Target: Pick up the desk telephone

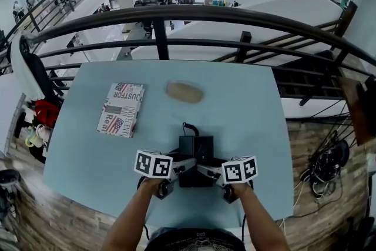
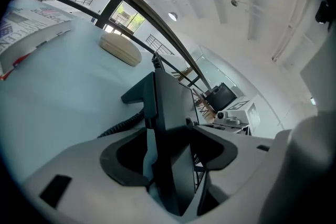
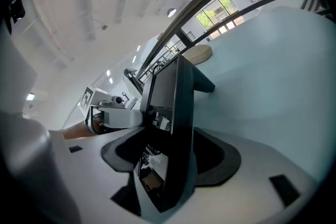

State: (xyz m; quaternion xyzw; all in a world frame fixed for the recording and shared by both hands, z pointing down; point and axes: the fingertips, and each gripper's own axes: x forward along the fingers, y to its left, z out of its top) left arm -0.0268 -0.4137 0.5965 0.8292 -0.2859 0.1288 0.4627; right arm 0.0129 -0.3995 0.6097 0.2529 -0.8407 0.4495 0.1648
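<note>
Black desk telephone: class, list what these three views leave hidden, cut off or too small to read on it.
Head view: the black desk telephone's near half sits under the left gripper and right gripper; keys unseen.
Left gripper view: the coiled black cord vanishes behind the gripper's grey body.
Right gripper view: labels on the telephone's face are too small and angled to read.

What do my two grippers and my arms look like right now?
The left gripper and right gripper have pale grey moulded bodies with dark, scooped pads on the jaws. Each carries a white cube printed with black square markers. The forearms are bare, with no sleeves in view.
</note>
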